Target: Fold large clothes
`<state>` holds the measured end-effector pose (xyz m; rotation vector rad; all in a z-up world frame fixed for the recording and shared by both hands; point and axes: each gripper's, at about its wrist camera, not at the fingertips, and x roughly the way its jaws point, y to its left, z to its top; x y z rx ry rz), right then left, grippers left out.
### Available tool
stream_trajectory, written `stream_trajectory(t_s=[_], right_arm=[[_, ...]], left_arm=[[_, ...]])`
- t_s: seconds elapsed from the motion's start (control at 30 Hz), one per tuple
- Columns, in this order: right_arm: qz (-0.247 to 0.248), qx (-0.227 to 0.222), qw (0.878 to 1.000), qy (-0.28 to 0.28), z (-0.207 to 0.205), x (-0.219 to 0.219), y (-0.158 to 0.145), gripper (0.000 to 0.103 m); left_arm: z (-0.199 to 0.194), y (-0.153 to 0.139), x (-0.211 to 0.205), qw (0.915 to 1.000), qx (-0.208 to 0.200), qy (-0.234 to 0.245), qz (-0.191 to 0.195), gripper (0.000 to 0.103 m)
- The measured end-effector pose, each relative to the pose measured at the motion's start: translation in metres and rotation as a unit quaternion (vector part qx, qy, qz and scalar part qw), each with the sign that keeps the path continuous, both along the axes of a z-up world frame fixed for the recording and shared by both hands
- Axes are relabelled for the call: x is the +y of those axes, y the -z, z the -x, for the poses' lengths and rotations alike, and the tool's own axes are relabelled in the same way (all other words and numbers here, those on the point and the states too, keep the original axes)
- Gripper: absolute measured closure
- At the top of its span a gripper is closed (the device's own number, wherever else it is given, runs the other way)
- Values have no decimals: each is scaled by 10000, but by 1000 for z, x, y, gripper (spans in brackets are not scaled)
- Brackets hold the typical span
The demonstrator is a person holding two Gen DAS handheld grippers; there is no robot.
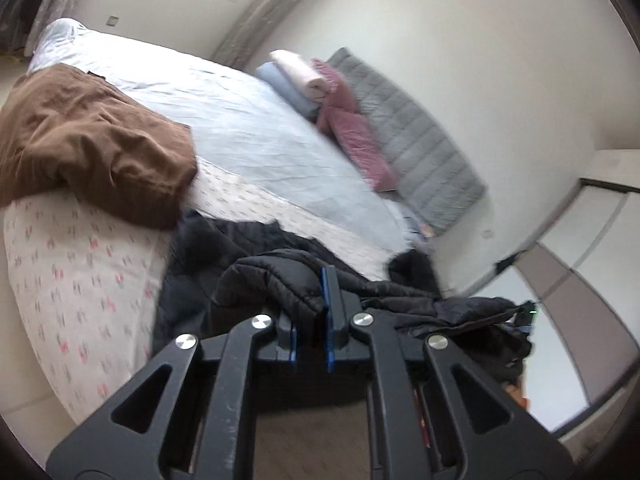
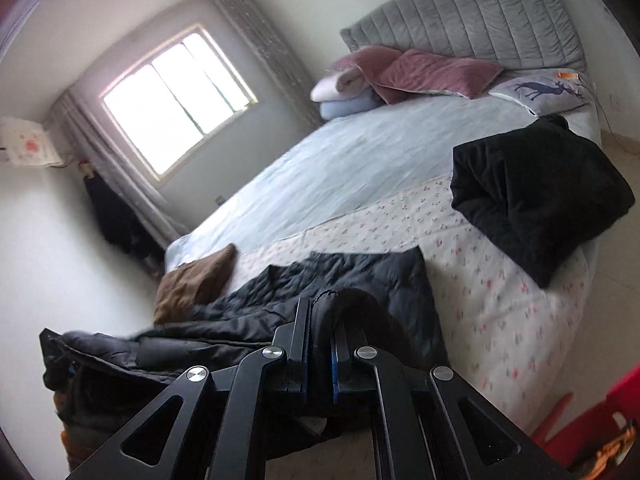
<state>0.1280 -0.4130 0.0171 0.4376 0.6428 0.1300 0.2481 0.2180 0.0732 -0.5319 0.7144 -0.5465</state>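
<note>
Left hand-held gripper [image 1: 310, 312]: jaws nearly together, pinching a fold of the black quilted jacket [image 1: 280, 276]. Fabric bunches between the blue pads and spills over the left finger.

Right hand-held gripper [image 2: 320, 328]: jaws pressed close, clamped on a rolled edge of the same black quilted jacket [image 2: 352, 276], which arches up between the fingers.

Jacket lies at the near edge of the bed [image 2: 360, 152], its far part spread flat on the floral sheet [image 2: 500, 280], its near part hanging between the two grippers off the bed's edge.

Brown garment [image 1: 92, 140] crumpled on the bed, just beside the jacket. Folded black garment [image 2: 536, 192] on the opposite side of the bed, apart from the jacket. Pink pillows [image 2: 420, 72] and rolled bedding [image 2: 340, 96] at the grey padded headboard [image 2: 480, 12]. Window [image 2: 176, 100] bright on the far wall.
</note>
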Motion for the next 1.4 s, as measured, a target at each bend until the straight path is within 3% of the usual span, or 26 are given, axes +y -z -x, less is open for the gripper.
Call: stream_trajectory(t_s=[0.17,0.3,0.47,0.5,0.57,0.6,0.67,0.7,0.73,0.8,0.87,1.0,1.07,1.2,1.33,1.4], right_arm=[[276,377,9987,188,-67,-2,25,96],[249,714,9967,305,-112,-4,59,95],[29,1048,9935,454,-148,-11,97,82],[-31,1117,9925,490,-151,-14,103,74],[-145,1171,9914,570,-152,-20,108,52],[-211,1104,9919,593,-148,-24,106,38],[-269,917,9940,535,-140,-33,100,36],[-210,865,9947,511,-136,-36,97,36],[-96,845,9951,500,-132,-40,94,36],[318,965,9940,408,-125,-40,95,36],[792,1178,9896,230,-120,-31,101,36],[1330,1470,9791,-460,-118,5,119,36],[1615,1554,9709,-846,-124,34,126,36],[1949,1490,9593,-1400,-148,85,125,36],[1682,1389,9673,-1290,-187,99,117,36],[1563,1366,9727,-1037,-205,95,113,36]], left_arm=[[-77,37,-21,9955,387,-286,-816,90],[-116,76,-26,9899,796,-407,-1104,88],[-143,115,-34,9825,1155,-252,-1438,83],[-142,116,-34,9825,1160,-220,-1441,80],[-136,112,-32,9842,1052,-122,-1420,73],[-130,106,-30,9855,929,-27,-1418,65],[-121,96,-25,9864,710,51,-1481,47],[-114,90,-22,9847,554,-6,-1649,30],[-109,84,-19,9816,396,-144,-1862,20],[-98,76,-13,9734,41,-269,-2274,20],[-94,77,-11,9638,6,-177,-2661,20],[-84,90,-29,9454,59,461,-3225,20],[-79,99,-52,9324,48,934,-3492,20],[-81,105,-98,9125,-159,1342,-3860,20],[-100,103,-124,9108,-231,1440,-3862,20],[-119,103,-130,9089,-279,1198,-3984,20]])
